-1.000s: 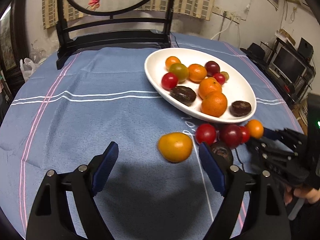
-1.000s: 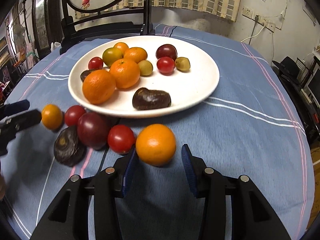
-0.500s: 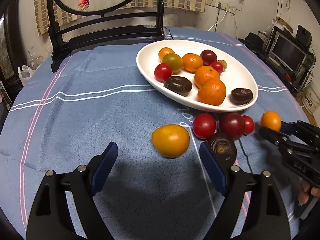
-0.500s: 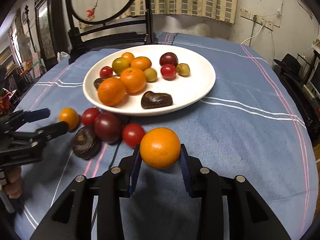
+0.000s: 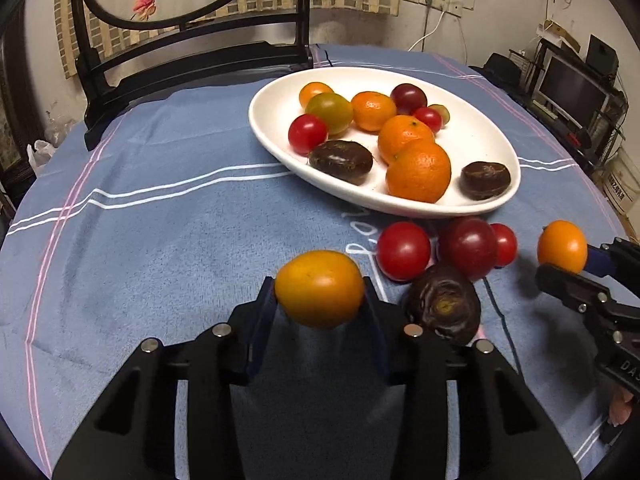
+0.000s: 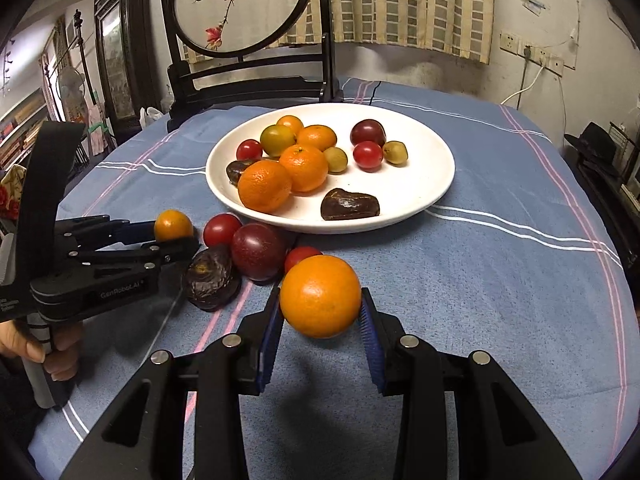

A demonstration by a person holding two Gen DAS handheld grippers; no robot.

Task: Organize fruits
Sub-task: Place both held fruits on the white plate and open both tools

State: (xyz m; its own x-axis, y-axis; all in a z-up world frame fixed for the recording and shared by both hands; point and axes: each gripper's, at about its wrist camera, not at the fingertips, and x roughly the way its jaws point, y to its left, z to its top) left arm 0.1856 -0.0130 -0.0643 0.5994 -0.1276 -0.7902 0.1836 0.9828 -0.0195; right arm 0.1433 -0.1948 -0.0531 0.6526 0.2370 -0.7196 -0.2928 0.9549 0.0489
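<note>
My left gripper (image 5: 319, 286) has a yellow-orange tomato (image 5: 320, 288) between its closing jaws, and both pads touch its sides. The right wrist view shows this gripper (image 6: 176, 236) at the left with the tomato (image 6: 173, 226) in its tips. My right gripper (image 6: 320, 296) is shut on an orange mandarin (image 6: 320, 296); it shows at the right edge as the right gripper (image 5: 568, 264). A white plate (image 5: 276, 136) holds several mandarins, tomatoes and dark fruits. On the blue cloth before it lie red tomatoes (image 5: 403, 250), a dark red plum (image 5: 466, 246) and a wrinkled dark fruit (image 5: 442, 308).
A dark wooden stand with a round embroidered panel (image 6: 244, 4) rises behind the plate. The round table's edge drops off at the right (image 6: 600, 208). A hand (image 6: 24, 348) grips the left gripper's handle. Shelves and a monitor (image 5: 572, 88) stand beyond the table.
The left jaws went from wide open to closed on the yellow-orange tomato. The right jaws closed on the mandarin and drew it away from the loose fruits.
</note>
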